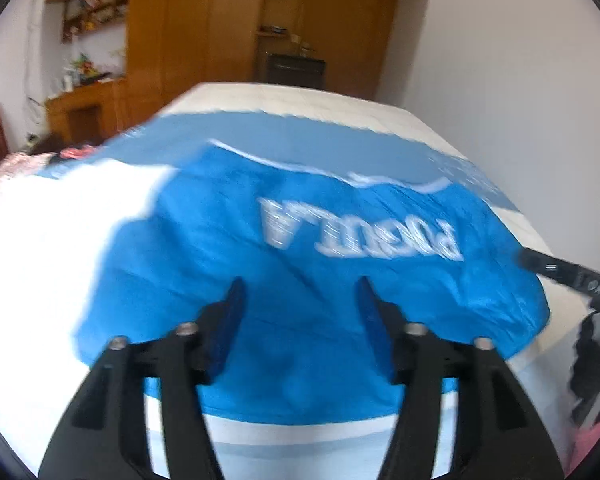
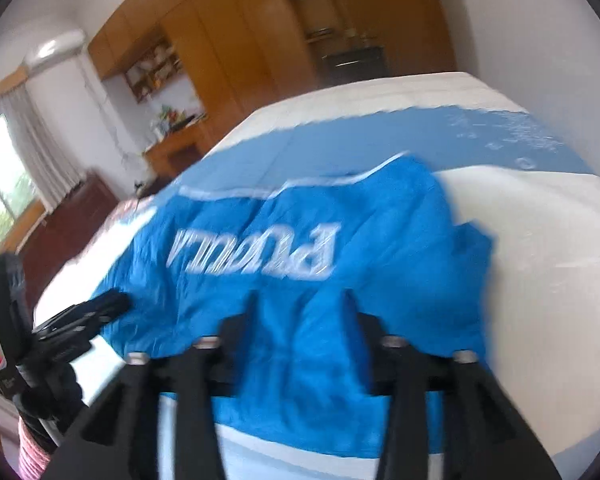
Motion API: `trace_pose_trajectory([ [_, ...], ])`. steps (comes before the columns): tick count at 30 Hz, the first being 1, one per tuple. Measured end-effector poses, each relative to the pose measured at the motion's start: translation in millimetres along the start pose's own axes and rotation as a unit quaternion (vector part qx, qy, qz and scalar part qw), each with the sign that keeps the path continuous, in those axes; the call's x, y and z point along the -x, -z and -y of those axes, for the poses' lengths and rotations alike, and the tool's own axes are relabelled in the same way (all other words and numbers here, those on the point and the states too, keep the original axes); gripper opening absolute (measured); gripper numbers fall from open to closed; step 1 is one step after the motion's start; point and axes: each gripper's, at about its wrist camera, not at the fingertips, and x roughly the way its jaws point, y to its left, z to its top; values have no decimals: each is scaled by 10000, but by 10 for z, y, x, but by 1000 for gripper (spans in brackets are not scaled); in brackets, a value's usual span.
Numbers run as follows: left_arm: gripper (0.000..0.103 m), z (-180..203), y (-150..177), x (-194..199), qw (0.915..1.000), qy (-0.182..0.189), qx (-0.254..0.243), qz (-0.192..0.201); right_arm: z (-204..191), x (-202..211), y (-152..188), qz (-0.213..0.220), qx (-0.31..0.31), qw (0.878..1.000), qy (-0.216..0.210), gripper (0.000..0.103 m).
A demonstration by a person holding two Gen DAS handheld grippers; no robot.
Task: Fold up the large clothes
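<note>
Both frames motion-blurred. Bright blue crumpled shirt with white block lettering [image 1: 308,280] lies on the white-and-light-blue bedsheet [image 1: 52,248], lettering upside down in both wrist views. Left gripper [image 1: 300,300]: jaws apart, nothing between them but shirt fabric beneath/ahead; lettering sits just beyond the jaw tips, slightly toward the right jaw. Can't tell if the tips touch the cloth. Right gripper [image 2: 298,304]: jaws apart too, shirt directly ahead and under the gap, lettering just past the tips, offset toward the left jaw. In the right wrist view, the left gripper [image 2: 112,304] shows well off the left jaw, its tip at the shirt's edge. Brown wooden wardrobe [image 1: 204,28] stands far beyond the jaws, past the bed's far end.
</note>
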Motion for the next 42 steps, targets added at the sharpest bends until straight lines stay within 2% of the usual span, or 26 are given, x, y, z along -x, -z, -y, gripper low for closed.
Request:
trace_pose_trajectory([
  [2,67,-221,-131,47,9991,-432,-2,-19,228,45,-105,-80,-235,9997,47,69],
  [3,71,-349,-183,40,9981,-620,29,-49,373,47,-149,-157,-374,9992,71,71],
  [5,71,-571,-255,-12,9968,-752,194,-166,656,6,-194,-357,-675,9971,-60,72],
  [10,71,-987,-305,-220,9946,-631,639,-513,1067,-188,-216,-830,-1235,9864,-698,76],
  [14,72,-1135,-268,-357,9925,-546,842,-703,1210,-366,-216,-1009,-1373,9825,-747,77],
  [20,76,-1329,-195,-482,9896,-201,1160,-823,1307,-557,-155,-1201,-1500,9772,-897,77],
  [29,82,-1423,-135,-743,9818,530,1517,-1008,1436,-730,-106,-1385,-1571,9707,-1178,79],
  [37,84,-1258,-158,-855,9842,447,1340,-1064,1339,-824,-164,-1394,-1175,9759,-1202,80],
  [39,80,-1246,-173,-867,9845,423,1313,-1080,1297,-852,-175,-1392,-1063,9776,-1165,78],
  [42,69,-1208,-192,-870,9849,375,1305,-1074,1269,-875,-170,-1399,-996,9778,-1204,63],
])
